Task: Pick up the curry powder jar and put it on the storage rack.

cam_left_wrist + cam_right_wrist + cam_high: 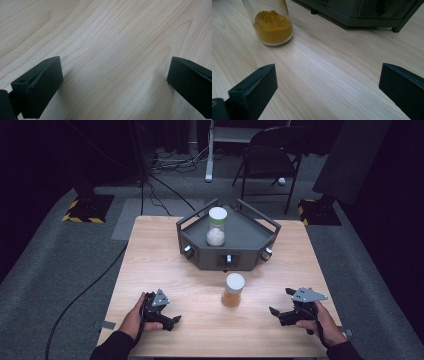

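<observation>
Both grippers rest wide open on the table (165, 270), holding nothing. The right gripper (278, 312) is nearest the yellow jar (233, 290); I think it must reach in and grab it next. The left gripper (172, 320) waits.

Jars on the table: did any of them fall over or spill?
No, nothing stands out. The jar of yellow powder stands upright on the table with its lid on. The jar of white powder stands upright in the grey tray. No powder lies loose.
</observation>
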A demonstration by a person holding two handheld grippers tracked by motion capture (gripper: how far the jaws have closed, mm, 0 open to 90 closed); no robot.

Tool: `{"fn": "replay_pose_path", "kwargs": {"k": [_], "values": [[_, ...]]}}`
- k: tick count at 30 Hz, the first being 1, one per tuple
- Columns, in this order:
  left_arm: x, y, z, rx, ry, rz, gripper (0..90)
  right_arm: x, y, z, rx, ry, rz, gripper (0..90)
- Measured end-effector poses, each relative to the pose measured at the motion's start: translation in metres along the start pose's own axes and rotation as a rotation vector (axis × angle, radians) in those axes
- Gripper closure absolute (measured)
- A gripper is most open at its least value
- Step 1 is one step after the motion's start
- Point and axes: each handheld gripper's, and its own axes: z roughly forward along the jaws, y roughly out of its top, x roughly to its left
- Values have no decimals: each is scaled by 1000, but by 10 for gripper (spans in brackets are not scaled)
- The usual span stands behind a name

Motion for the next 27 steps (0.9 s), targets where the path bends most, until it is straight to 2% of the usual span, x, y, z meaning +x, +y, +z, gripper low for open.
{"fn": "replay_pose_path", "kwargs": {"k": [11, 27], "values": [[0, 0, 0, 0, 0, 0, 3, 7, 9, -2, -64, -8, -8, 19], [0, 0, 0, 0, 0, 0, 3, 14, 19, 13, -66, 38, -27, 20]]}}
